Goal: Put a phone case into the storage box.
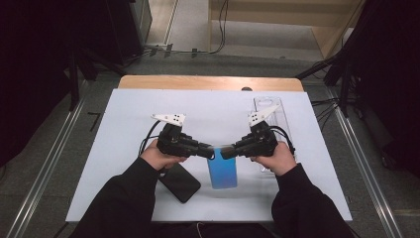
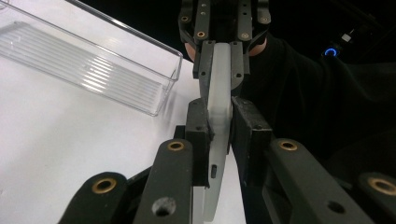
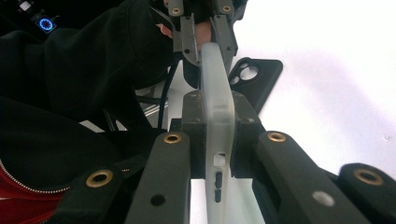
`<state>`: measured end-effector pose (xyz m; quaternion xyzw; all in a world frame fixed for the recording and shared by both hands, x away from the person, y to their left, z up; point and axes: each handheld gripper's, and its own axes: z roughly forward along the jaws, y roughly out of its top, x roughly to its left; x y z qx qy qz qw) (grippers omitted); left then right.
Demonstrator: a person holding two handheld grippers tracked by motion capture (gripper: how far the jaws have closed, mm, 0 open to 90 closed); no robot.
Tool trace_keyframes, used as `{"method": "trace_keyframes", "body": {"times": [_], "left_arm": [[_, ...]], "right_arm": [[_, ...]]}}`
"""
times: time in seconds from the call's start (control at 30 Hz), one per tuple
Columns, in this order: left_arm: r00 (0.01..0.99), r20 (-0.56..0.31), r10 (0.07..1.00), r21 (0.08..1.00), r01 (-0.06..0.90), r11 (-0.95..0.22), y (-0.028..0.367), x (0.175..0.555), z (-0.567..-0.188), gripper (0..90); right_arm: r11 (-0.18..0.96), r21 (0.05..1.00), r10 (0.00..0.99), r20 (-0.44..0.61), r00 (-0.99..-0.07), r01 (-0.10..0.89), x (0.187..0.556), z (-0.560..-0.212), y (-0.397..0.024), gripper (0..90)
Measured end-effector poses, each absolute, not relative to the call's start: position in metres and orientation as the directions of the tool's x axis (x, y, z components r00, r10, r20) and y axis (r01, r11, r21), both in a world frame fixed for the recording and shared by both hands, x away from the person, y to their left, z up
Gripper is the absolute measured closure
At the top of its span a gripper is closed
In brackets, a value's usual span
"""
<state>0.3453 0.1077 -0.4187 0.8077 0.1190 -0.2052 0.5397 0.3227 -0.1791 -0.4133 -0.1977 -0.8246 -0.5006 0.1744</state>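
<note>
Your left gripper (image 1: 214,152) and your right gripper (image 1: 225,151) meet at the middle of the high view, each gripping one end of the translucent phone case (image 1: 222,171). The case looks blue from above and frosted grey-white in the two gripper views. It hangs between the two grippers just below the centre of the frame, over the white sheet (image 1: 124,148) that covers the counter (image 1: 148,82).

In the left gripper view the case (image 2: 218,116) runs edge-on up the centre of the picture. Your left gripper (image 2: 218,140) is clenched on it, both pads pressing its sides. Your right gripper (image 2: 219,65) holds the far end at the top centre.

In the right gripper view the case (image 3: 217,121) again stands edge-on in the middle. Your right gripper (image 3: 217,135) is clamped tight on it, and your left gripper (image 3: 205,46) grips the other end at the top of the frame.

A black phone case (image 1: 179,182) lies flat on the sheet, lower left of centre in the high view, just beside your left hand (image 1: 159,156). In the right gripper view its camera cut-out (image 3: 254,77) shows right of centre. A clear plastic tray (image 1: 282,111) sits at the right of the high view, behind your right hand (image 1: 277,157), and appears at the upper left of the left gripper view (image 2: 93,70).
</note>
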Motion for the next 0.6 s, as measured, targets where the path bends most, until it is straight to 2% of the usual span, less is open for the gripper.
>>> {"method": "trace_keyframes", "body": {"times": [0.2,0.53,0.6], "left_arm": [[0.899,-0.436,-0.043,0.829,0.383,-0.406,0.107,0.343,-0.414,80.3],[0.899,-0.436,-0.037,0.828,0.385,-0.409,0.106,0.34,-0.409,81.2],[0.899,-0.438,-0.033,0.828,0.388,-0.404,0.107,0.34,-0.408,81.3]], "right_arm": [[0.42,0.755,0.146,0.491,-0.859,0.503,0.323,-0.414,-0.179,75.4],[0.414,0.763,0.157,0.478,-0.864,0.497,0.321,-0.411,-0.18,71.6],[0.409,0.767,0.167,0.471,-0.866,0.495,0.32,-0.411,-0.179,68.1]]}}
